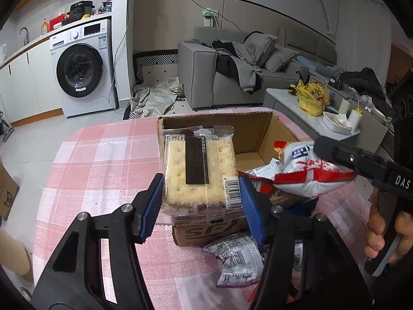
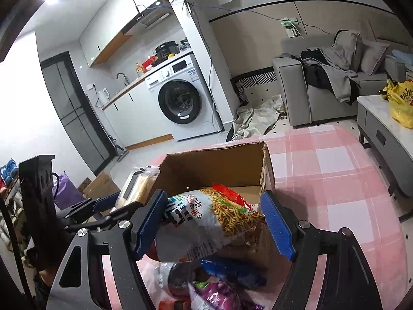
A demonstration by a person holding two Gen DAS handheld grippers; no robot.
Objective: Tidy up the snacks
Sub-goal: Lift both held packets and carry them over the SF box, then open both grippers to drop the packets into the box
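My left gripper (image 1: 202, 196) is shut on a clear pack of crackers (image 1: 200, 170) and holds it over the near left edge of an open cardboard box (image 1: 258, 131). My right gripper (image 2: 214, 222) is shut on a white and red bag of fried noodle sticks (image 2: 209, 219), held over the box (image 2: 214, 165). In the left wrist view that bag (image 1: 309, 173) hangs at the right over the box. The cracker pack (image 2: 134, 186) and left gripper show at the left of the right wrist view.
The box stands on a table with a pink checked cloth (image 1: 103, 160). More snack packs lie in front of the box: a white and purple one (image 1: 237, 261), and blue and purple ones (image 2: 222, 279). A coffee table with a yellow bag (image 1: 312, 98) stands at the right.
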